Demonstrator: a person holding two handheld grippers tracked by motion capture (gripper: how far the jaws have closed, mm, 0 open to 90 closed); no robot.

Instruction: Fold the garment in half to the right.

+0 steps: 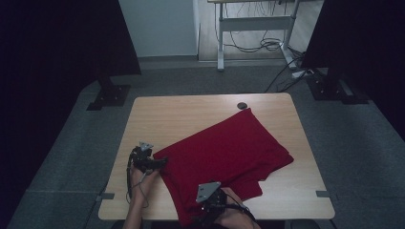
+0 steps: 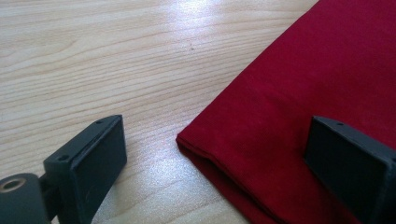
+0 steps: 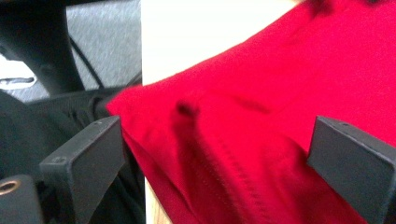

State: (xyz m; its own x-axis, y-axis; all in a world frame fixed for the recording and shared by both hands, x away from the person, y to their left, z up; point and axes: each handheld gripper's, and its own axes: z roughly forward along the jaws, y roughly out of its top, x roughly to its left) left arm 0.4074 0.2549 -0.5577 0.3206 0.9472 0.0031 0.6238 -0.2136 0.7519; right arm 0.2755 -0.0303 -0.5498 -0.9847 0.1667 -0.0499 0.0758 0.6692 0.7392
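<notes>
gaping wide, the left gripper (image 1: 160,162) sits at the near left of the table (image 1: 191,112), its jaws spread on either side of the cloth (image 1: 224,150) corner; in the left gripper view (image 2: 215,154) one jaw is over bare wood and the other over red fabric, and the folded corner lies between them, gripped by neither. whether the jaws touch the cloth there is not clear. the right gripper (image 1: 206,204) is at the near edge of the table, also spread open, released; in the right gripper view (image 3: 215,154) the cloth (image 3: 289,93) hem runs between its jaws, hanging past the table edge. that view is blurred, so contact cannot be told. the cloth lies across the middle of the table, skewed, its far corner beside a small dark disc (image 1: 242,105). both hands are cut off at the bottom of the high view
</notes>
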